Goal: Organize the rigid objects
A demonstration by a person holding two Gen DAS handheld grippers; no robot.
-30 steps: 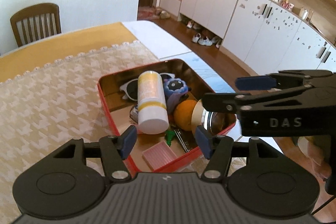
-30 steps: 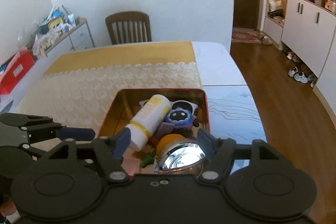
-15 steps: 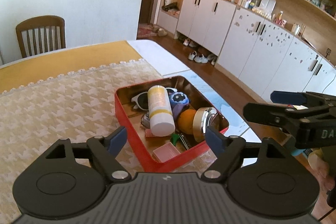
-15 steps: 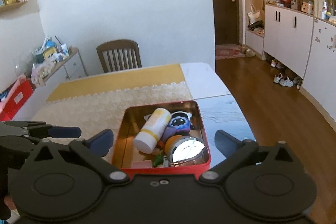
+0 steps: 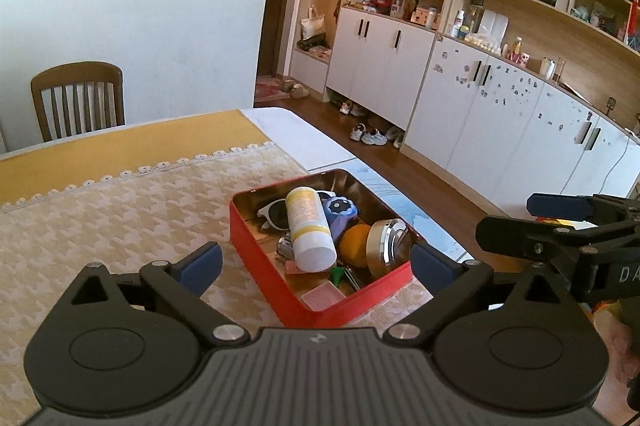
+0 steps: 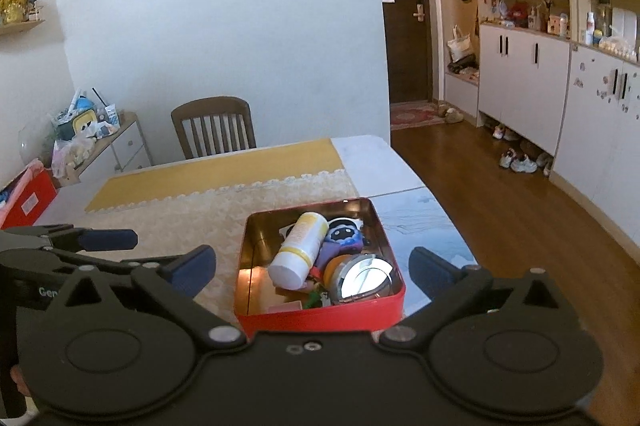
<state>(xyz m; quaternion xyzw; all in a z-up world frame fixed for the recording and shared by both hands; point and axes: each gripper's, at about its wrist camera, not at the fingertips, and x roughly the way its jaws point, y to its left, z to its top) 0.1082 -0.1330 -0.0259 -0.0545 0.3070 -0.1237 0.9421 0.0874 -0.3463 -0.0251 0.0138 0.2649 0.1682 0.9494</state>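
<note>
A red tin box (image 5: 256, 250) (image 6: 320, 320) sits on the table's right part, its lid off. Inside lie a white and yellow bottle (image 5: 309, 226) (image 6: 298, 248), white sunglasses (image 5: 272, 212), a blue plush toy (image 5: 340, 207) (image 6: 345, 236), an orange ball (image 5: 354, 244), a round silver tin (image 5: 386, 244) (image 6: 362, 280), a pink card (image 5: 322, 297) and a green piece (image 5: 337, 273). My left gripper (image 5: 316, 264) is open and empty, held back above the box's near side. My right gripper (image 6: 312, 268) is open and empty, also back above the box.
A beige patterned tablecloth (image 5: 100, 226) and a yellow runner (image 5: 120, 154) cover the table. A wooden chair (image 5: 78, 98) stands at the far end. White cabinets (image 5: 500, 130) line the right wall. The table edge (image 6: 420, 194) runs just right of the box.
Both grippers have drawn back and up from the box and opened wider. The silver tin that was between the right gripper's fingers now lies in the box.
</note>
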